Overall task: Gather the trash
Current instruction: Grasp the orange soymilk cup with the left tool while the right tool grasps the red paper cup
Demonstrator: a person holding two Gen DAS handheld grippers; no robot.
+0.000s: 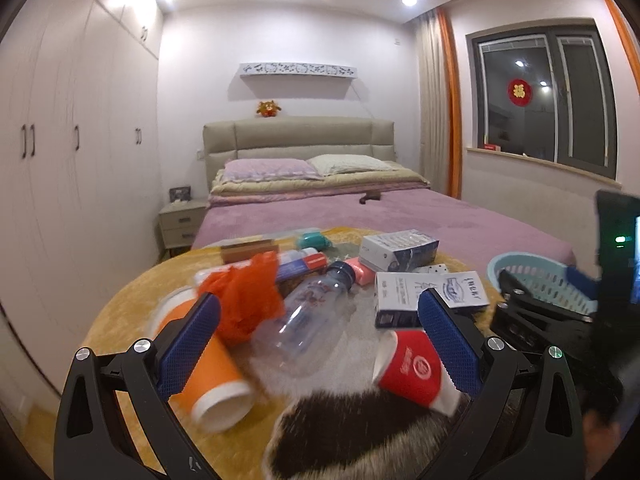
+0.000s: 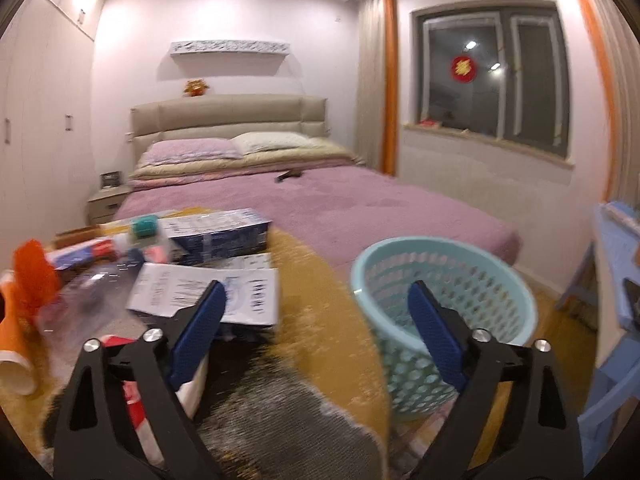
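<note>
Trash lies scattered on a round table under a yellow plush cloth [image 1: 128, 304]. My left gripper [image 1: 320, 304] is open above it. A clear plastic bottle [image 1: 308, 312] lies on its side in the gap between the fingers, untouched. An orange paper cup [image 1: 208, 372] lies by the left finger, a red paper cup [image 1: 412, 364] by the right one. A crumpled orange bag [image 1: 248, 292] rests behind the orange cup. My right gripper [image 2: 316, 292] is open and empty, between a white box [image 2: 208, 288] and the pale blue basket [image 2: 448, 292] at the table's right edge.
More boxes [image 1: 396, 250], tubes and a teal-capped container [image 1: 314, 238] crowd the table's far side. A dark furry mat [image 1: 352, 432] covers the near edge. A bed with a purple cover [image 1: 400, 216] stands behind the table. A blue chair [image 2: 616, 368] stands at the right.
</note>
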